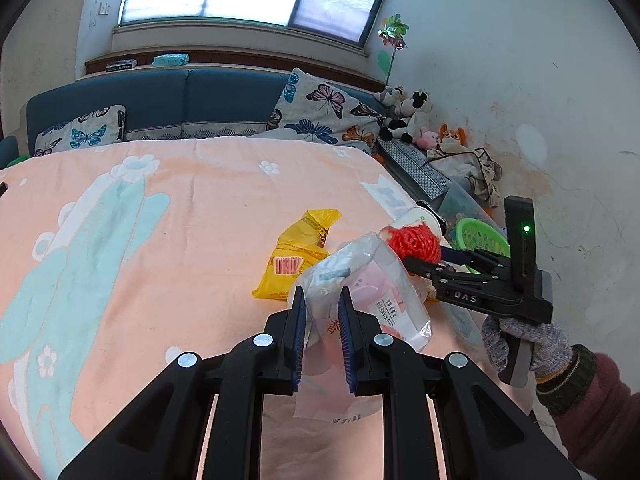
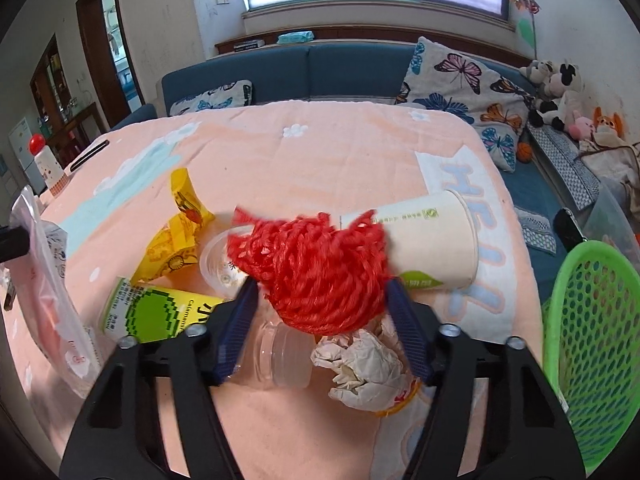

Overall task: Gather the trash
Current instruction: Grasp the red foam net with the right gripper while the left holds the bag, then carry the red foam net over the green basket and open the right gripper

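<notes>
Red mesh net (image 2: 316,268) seen between fingers of right claw (image 2: 320,304), bunched, raised above trash heap; jaws wide, pads seemingly just meeting net's sides, firm grip not confirmed. Green basket (image 2: 592,344) seen right of this claw, beyond bed (image 2: 320,152) edge, so carry judged rightward. Paper cup (image 2: 432,240) lying on its side just behind net, crumpled tissue (image 2: 360,364) below. Left claw (image 1: 322,320) narrowly parted around clear plastic bag (image 1: 360,280), held open-mouthed, farther from basket.

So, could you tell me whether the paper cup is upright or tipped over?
Tipped over: the paper cup lies on its side on the blanket.
</notes>
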### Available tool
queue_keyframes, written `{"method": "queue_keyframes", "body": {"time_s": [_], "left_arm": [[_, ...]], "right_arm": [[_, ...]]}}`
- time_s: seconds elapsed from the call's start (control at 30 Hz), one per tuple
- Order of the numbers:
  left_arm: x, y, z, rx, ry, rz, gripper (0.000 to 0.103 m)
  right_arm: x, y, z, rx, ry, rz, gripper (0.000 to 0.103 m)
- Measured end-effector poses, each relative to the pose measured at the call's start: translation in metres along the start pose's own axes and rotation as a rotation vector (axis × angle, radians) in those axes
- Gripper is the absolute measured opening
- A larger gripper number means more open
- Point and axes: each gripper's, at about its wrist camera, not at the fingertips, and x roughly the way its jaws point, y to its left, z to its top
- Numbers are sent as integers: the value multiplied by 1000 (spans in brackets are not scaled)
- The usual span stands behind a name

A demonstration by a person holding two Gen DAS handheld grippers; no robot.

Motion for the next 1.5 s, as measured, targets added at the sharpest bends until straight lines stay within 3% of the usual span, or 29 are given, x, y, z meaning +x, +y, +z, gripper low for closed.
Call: {"method": "queue_keyframes", "body": {"time_s": [0.2, 0.5, 1.07, 1.5], "left_arm": [[1, -3, 1, 4, -2, -6, 16], [5, -24, 7, 38, -3, -45, 16], [44, -110, 27, 141, 33, -155, 16], [86, -179, 57, 212, 42, -197, 16]], "right_arm": [[-14, -8, 0, 43, -40, 28, 49], [-57, -20, -4, 86, -112, 37, 48], [-113, -116, -58, 255, -122, -146, 48], [-128, -186, -96, 372, -99, -258, 51]]}}
